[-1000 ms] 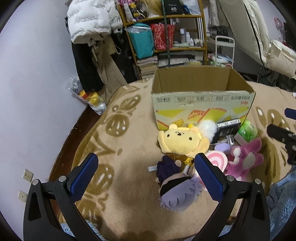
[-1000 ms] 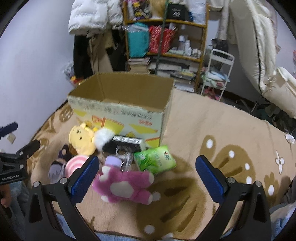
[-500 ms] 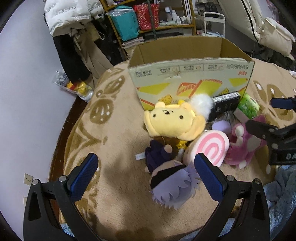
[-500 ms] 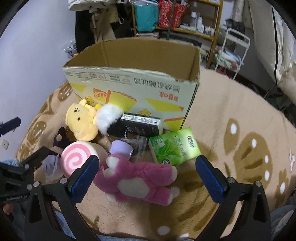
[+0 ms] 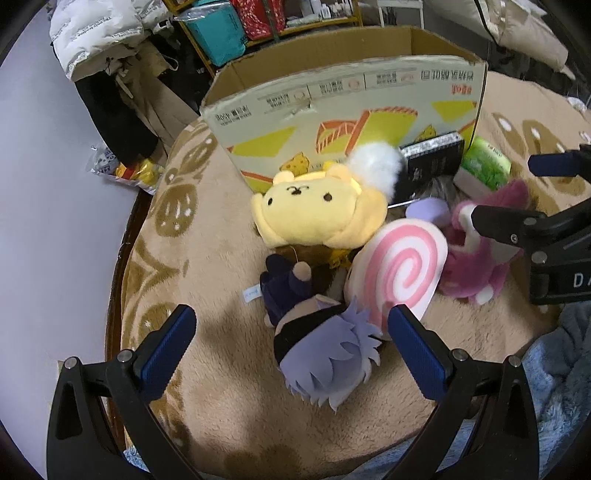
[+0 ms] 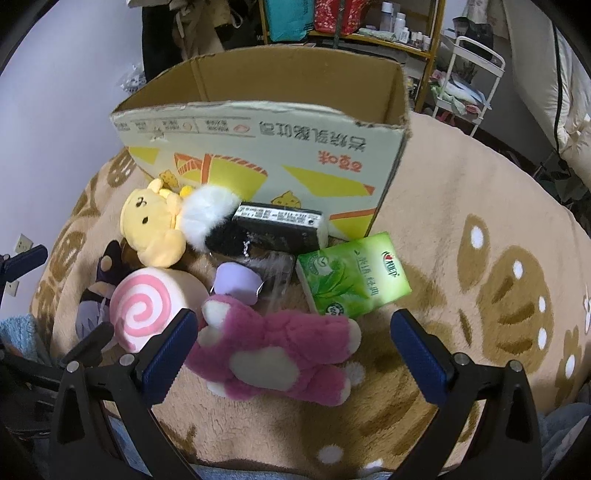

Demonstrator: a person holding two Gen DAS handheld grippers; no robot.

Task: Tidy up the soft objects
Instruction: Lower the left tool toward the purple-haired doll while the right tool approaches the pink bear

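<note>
An open cardboard box (image 5: pixel 343 99) stands on a tan blanket, also in the right wrist view (image 6: pixel 266 122). In front of it lie a yellow bear plush (image 5: pixel 317 210), a purple-haired doll (image 5: pixel 325 354), a pink swirl cushion (image 5: pixel 399 266) and a magenta bear plush (image 6: pixel 273 354). My left gripper (image 5: pixel 291 343) is open, its fingers on either side of the purple-haired doll. My right gripper (image 6: pixel 291 343) is open, its fingers on either side of the magenta bear.
A green tissue pack (image 6: pixel 351 273), a black box (image 6: pixel 280 225), a white fluffy ball (image 6: pixel 207 218) and a lilac item (image 6: pixel 236 280) lie by the box. A cluttered shelf (image 6: pixel 351 18) and hanging clothes (image 5: pixel 103 55) stand behind. The blanket's left edge (image 5: pixel 122 258) drops off.
Both grippers have moved forward and down toward the pile. The doll now lies between the left fingers and the magenta bear between the right fingers. Both remain open.
</note>
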